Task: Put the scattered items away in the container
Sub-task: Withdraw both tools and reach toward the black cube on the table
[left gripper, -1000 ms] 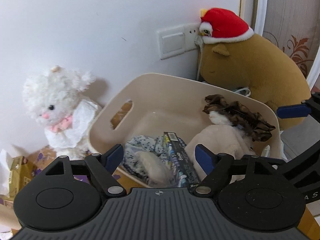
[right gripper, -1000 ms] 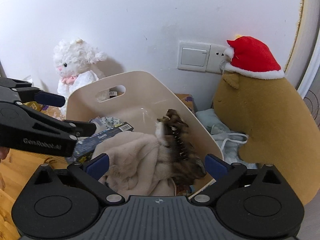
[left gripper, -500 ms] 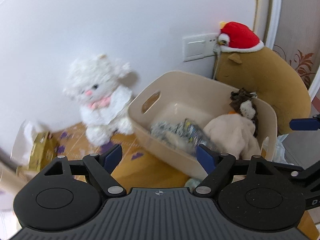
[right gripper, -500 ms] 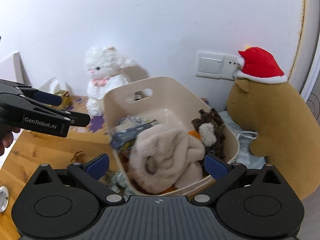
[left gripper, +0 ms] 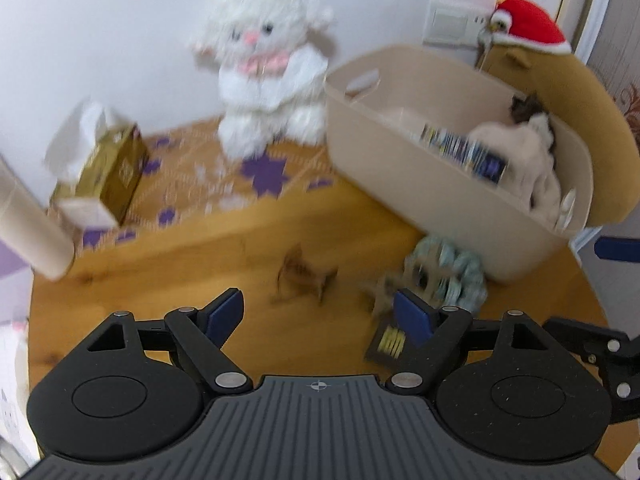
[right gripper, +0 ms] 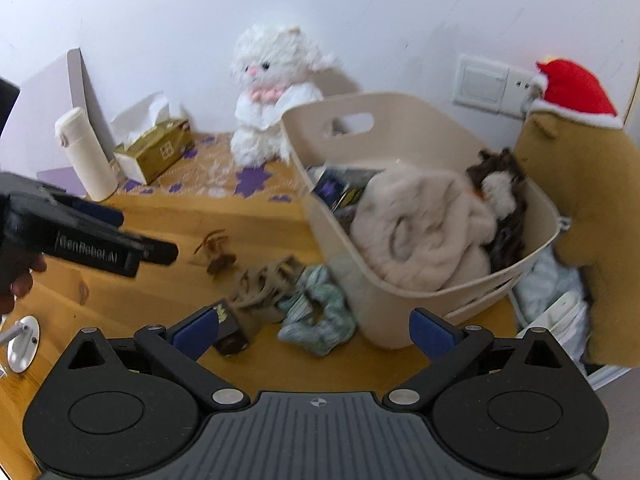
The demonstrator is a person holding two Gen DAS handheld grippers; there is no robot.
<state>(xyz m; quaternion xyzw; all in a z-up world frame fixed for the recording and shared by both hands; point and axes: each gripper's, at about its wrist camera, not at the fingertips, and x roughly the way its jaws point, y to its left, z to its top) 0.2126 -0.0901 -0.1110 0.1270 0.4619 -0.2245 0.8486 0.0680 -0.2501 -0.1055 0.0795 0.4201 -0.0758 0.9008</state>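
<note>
On the wooden table, both grippers hang apart and empty above loose items.
Left gripper (left gripper: 318,314) and right gripper (right gripper: 316,330) grip nothing; the bin (right gripper: 404,120) sits at 2 o'clock, a green scrunchie (right gripper: 320,316) just beside its near wall, a brown clip (left gripper: 304,276) at 12 o'clock.

Left wrist view smeared by motion blur: print on the dark box (left gripper: 464,154) in the beige tub (left gripper: 400,152) unreadable, small brown thing (left gripper: 304,276) on the table shapeless. Brown plush (right gripper: 576,200) cut by right edge. Small dark box (right gripper: 230,328) partly behind a fingertip; hand (right gripper: 16,280) cut off at the left edge.
</note>
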